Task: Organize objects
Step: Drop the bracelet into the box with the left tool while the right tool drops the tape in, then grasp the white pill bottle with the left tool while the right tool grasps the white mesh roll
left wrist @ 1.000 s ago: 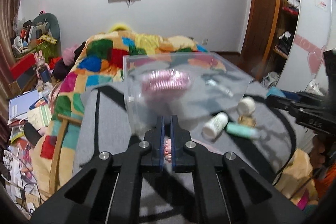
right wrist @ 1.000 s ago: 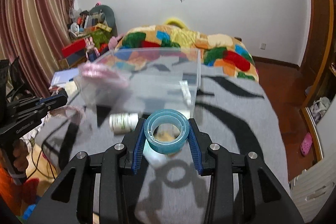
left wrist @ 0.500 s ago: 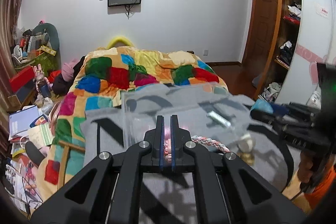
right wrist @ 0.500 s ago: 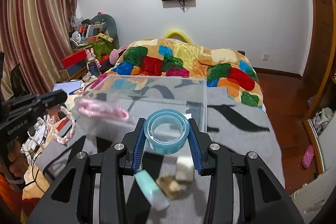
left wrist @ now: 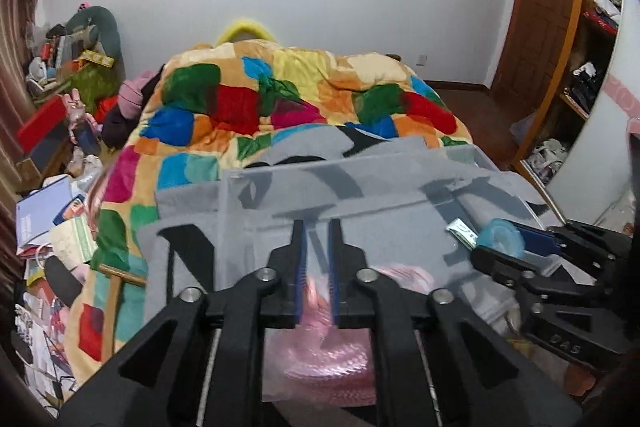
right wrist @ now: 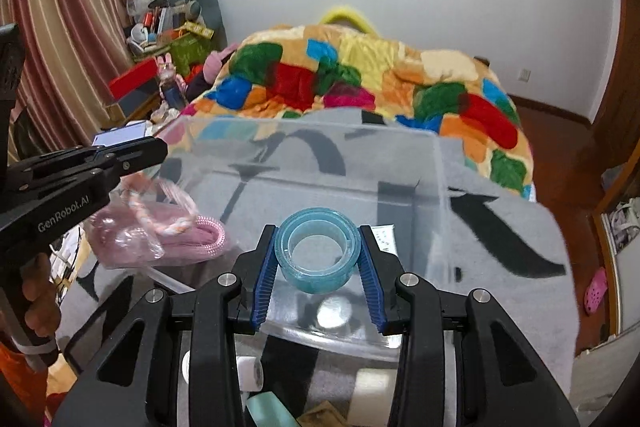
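A clear plastic bin (right wrist: pixel 436 187) stands on the grey blanket (right wrist: pixel 512 227); it also shows in the left wrist view (left wrist: pixel 240 211). My right gripper (right wrist: pixel 318 255) is shut on a blue tape roll (right wrist: pixel 318 251) and holds it over the bin's near edge; the roll also shows in the left wrist view (left wrist: pixel 500 237). My left gripper (left wrist: pixel 318 259) is open by a narrow gap above a pink rope bundle in a clear bag (left wrist: pixel 332 359), which lies at the bin's left side in the right wrist view (right wrist: pixel 160 231). The left gripper (right wrist: pixel 154 151) sits just above it there.
Below the right gripper lie a white bottle (right wrist: pixel 248 371), a mint tube (right wrist: pixel 272 411) and a white jar (right wrist: pixel 368 387). A small packet (left wrist: pixel 462 231) lies in the bin. A patchwork quilt (left wrist: pixel 280 107) covers the bed beyond. Clutter (left wrist: pixel 48 227) fills the floor at left.
The left gripper has opened slightly and the pink rope bundle has dropped from its jaws to lie below it. The right gripper moved forward over the bin with the tape roll.
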Motion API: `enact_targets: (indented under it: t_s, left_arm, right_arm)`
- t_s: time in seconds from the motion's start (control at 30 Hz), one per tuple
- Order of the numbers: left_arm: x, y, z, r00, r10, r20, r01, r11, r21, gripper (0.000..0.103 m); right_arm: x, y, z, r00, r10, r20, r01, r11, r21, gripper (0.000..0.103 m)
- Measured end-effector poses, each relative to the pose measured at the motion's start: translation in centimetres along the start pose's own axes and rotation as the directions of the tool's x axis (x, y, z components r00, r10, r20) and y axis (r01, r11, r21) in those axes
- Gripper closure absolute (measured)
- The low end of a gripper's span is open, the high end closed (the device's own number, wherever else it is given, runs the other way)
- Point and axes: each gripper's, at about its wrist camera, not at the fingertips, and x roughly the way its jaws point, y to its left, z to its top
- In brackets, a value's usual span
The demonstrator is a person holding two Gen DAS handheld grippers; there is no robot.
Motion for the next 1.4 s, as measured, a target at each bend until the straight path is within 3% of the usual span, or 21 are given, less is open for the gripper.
enact_targets:
  t_s: [0.1, 0.17, 0.4, 0.57, 0.83, 1.17, 1.27, 1.33, 1.4]
  left_arm:
    - [-1.0, -0.9, -0.4, 1.000, -0.002, 0.027, 0.001, 0.999, 0.033, 0.068]
    - [-2.1, -1.5, -0.5, 0.998, -0.001, 0.056, -0.002, 0.999, 0.054, 0.061]
    - [-5.3, -2.3, -1.4, 0.994, -0.034, 0.100, 0.026, 0.997, 0.076, 0.047]
    - [-6.7, -2.6, -3.0, 0.993, -0.062, 0.104, 0.054, 0.995, 0.084, 0.043]
    - [-6.5, -3.5, -6.0, 0.991, -0.127, 0.048, 0.122, 0.989, 0.086, 0.042]
    - [-2.5, -5.3, -9.2, 0.980, -0.180, -0.089, 0.187, 0.979, 0.076, 0.041]
    - [-1.4, -6.1, -9.6, 0.973, -0.200, -0.118, 0.209, 0.975, 0.077, 0.041]
    - [-0.9, -6.5, -9.8, 0.966, -0.222, -0.132, 0.233, 0.970, 0.074, 0.047]
    - [-0.6, -7.0, -10.1, 0.960, -0.239, -0.147, 0.253, 0.964, 0.079, 0.063]
  right_arm:
    - [0.6, 0.1, -0.1, 1.000, 0.013, -0.027, -0.013, 1.000, -0.003, 0.067]
    - [0.6, 0.2, -0.3, 0.999, 0.023, -0.034, -0.023, 1.000, -0.008, 0.066]
    - [-2.1, 0.2, -1.0, 1.000, 0.015, 0.013, -0.015, 0.999, -0.032, 0.060]
    - [-4.9, -0.3, -2.1, 0.999, 0.003, 0.053, -0.001, 0.999, -0.036, 0.060]
    - [-7.0, -1.6, -4.9, 0.998, -0.031, 0.061, 0.032, 0.999, -0.021, 0.060]
    - [-4.3, -2.3, -8.2, 0.998, -0.052, -0.020, 0.052, 0.999, 0.005, 0.061]
    - [-3.4, -2.8, -8.6, 0.998, -0.049, -0.043, 0.051, 0.998, 0.025, 0.077]
    - [-3.3, -3.1, -8.9, 0.998, -0.042, -0.045, 0.044, 0.998, 0.035, 0.080]
    - [-3.6, -3.0, -9.0, 0.998, -0.043, -0.037, 0.044, 0.998, 0.037, 0.080]
